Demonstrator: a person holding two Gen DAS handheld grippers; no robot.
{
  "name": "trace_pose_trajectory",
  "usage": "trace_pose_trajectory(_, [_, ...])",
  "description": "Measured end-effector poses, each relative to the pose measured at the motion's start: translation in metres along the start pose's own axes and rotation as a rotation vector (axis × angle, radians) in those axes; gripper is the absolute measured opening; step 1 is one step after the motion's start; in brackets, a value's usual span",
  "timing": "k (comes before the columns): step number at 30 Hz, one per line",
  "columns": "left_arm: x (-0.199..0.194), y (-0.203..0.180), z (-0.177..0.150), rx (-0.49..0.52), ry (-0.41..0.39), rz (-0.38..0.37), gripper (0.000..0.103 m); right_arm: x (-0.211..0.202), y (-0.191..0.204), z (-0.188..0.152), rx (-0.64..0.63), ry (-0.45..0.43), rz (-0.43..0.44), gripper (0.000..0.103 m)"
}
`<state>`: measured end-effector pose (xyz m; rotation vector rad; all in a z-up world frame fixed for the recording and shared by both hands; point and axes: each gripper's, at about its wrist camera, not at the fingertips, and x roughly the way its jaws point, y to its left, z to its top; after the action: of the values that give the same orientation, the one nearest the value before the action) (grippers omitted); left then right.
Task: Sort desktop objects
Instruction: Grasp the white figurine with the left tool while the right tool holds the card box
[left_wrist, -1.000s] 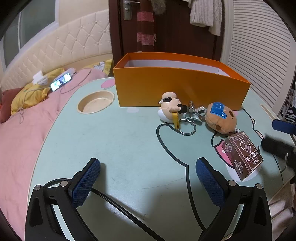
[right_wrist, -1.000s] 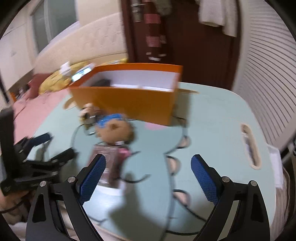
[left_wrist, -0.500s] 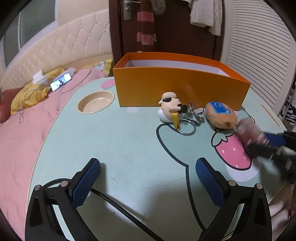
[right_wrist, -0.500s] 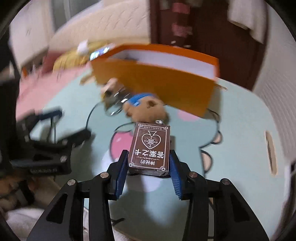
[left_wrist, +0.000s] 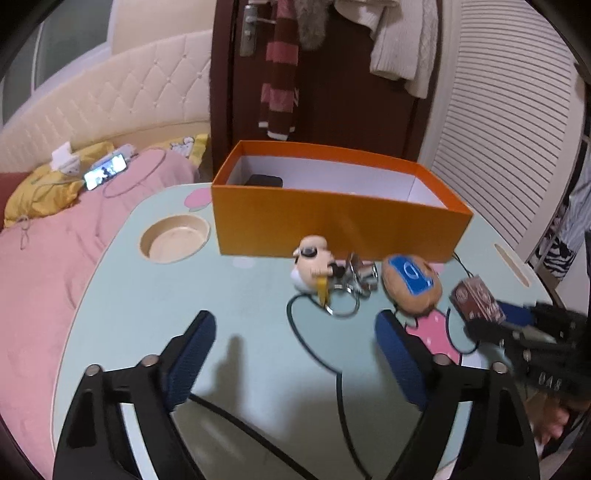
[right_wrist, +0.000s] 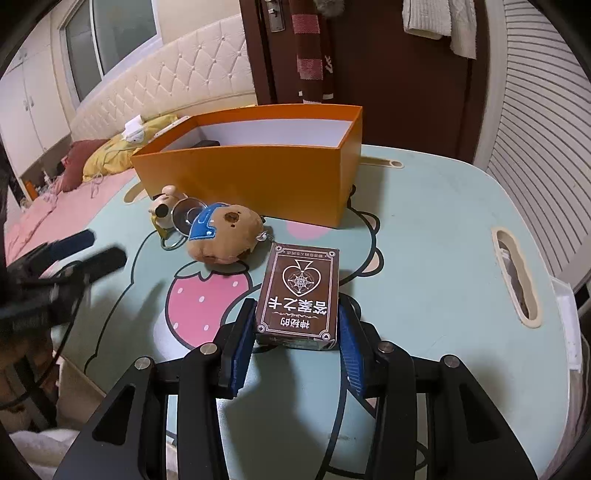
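Cards in their brown box (right_wrist: 299, 295), stiff and probably light, sit pinched by the long sides in our right gripper (right_wrist: 295, 332) above the table (right_wrist: 436, 229), while our left gripper (left_wrist: 295, 362) gapes empty.

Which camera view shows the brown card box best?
The right wrist view: the brown card box fills its centre, sharp, clamped in the right gripper. The left wrist view shows it small and blurred at the right edge.

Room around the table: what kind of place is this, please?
Most likely a bedroom at home: a bed with a padded headboard stands beside the table, and clothes hang on the door.
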<state>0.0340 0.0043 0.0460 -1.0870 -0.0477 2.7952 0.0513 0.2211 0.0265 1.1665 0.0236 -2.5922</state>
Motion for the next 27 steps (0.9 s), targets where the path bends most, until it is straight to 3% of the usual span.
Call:
trace_pose_trajectory(4, [0.015, -0.001, 0.019, 0.022, 0.012, 0.031, 0.082, 0.001, -0.009, -0.007, -0.001, -0.002, 0.014, 0.044])
trace_pose_trajectory(9, [0.039, -0.009, 0.032, 0.06, 0.067, 0.031, 0.057, 0.002, -0.012, -0.01, 0.007, -0.004, 0.026, 0.044])
trace_pose_trajectory(13, [0.055, -0.021, 0.036, 0.111, 0.097, 0.043, 0.054, 0.004, -0.011, -0.01, 0.008, -0.006, 0.033, 0.045])
trace_pose_trajectory(15, [0.063, -0.023, 0.035, 0.117, 0.129, 0.02, 0.035, 0.004, -0.011, -0.01, 0.007, -0.007, 0.034, 0.045])
trace_pose_trajectory(22, [0.04, -0.02, 0.02, 0.102, 0.091, -0.013, 0.035, 0.006, -0.013, -0.011, 0.015, -0.011, 0.04, 0.044])
trace_pose_trajectory(27, [0.003, -0.013, 0.019, 0.076, 0.01, -0.044, 0.035, 0.003, -0.011, -0.011, 0.014, -0.03, 0.063, 0.044])
